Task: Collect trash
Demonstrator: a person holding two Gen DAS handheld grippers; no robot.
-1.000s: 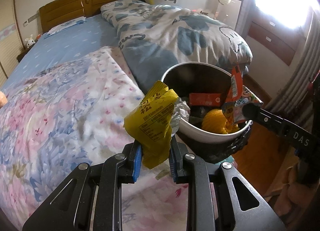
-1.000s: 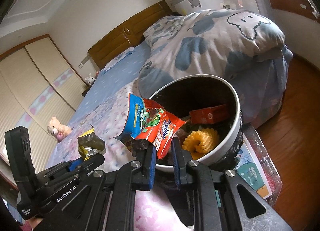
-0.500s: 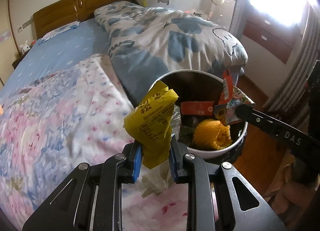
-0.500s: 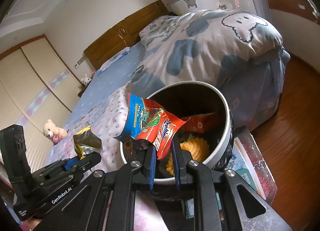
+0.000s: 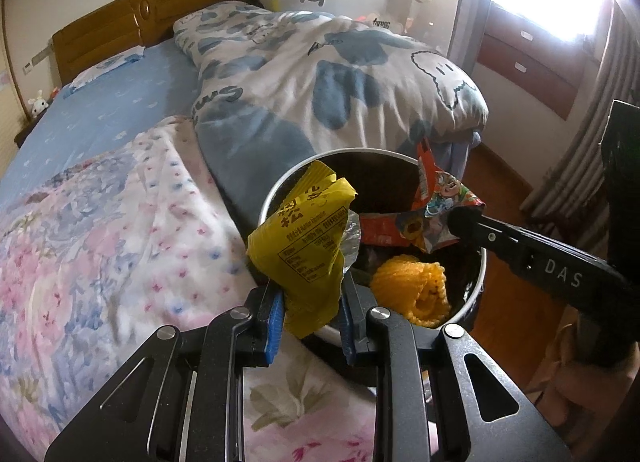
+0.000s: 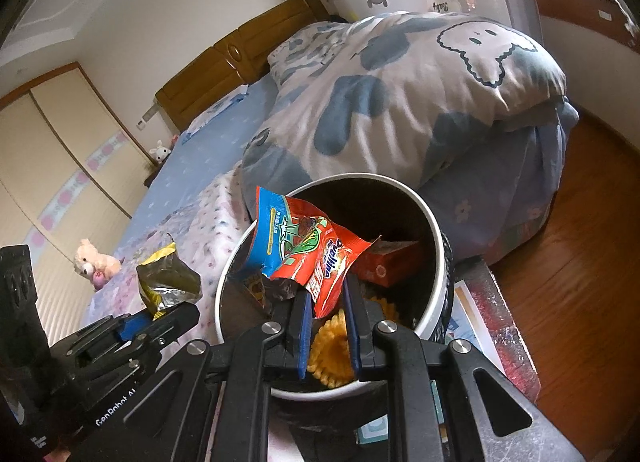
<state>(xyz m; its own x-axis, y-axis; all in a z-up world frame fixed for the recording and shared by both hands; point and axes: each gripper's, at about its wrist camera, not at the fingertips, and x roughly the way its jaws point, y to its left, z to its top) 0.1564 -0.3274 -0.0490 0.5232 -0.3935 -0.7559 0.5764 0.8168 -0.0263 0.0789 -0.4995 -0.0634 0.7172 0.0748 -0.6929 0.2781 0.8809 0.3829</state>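
Left gripper (image 5: 310,312): blue-padded jaws pinch the lower end of a crumpled yellow plastic snack wrapper (image 5: 306,238) with black print. The wrapper stands up above the jaws. Its upper part overlaps the near-left rim of a round white-rimmed waste bin with a dark inside (image 5: 482,262), which sits just ahead and to the right of the jaws.

Right gripper (image 6: 328,326): jaws nearly pressed together, pinching the bottom corner of a red and blue foil snack packet (image 6: 308,246). The packet rises from the jaws and hangs over the open mouth of the bin (image 6: 434,234). In the left wrist view the same packet (image 5: 440,205) is held over the right side of the bin by the right gripper (image 5: 456,221), which reaches in from the right.

Inside the bin, beyond and below the jaws: a ridged yellow-orange puffed snack piece (image 5: 412,284) and a flat red carton (image 6: 390,262), with darker scraps beneath that I cannot identify.

In the right wrist view the left gripper (image 6: 160,316) sits to the left of the bin, with the wrapper (image 6: 166,280) showing its dull silver inner side.

Left of both sets of jaws: a bed with a pink and blue floral blanket (image 5: 100,229). Ahead of the bin lies a white duvet with blue patches (image 5: 328,77).
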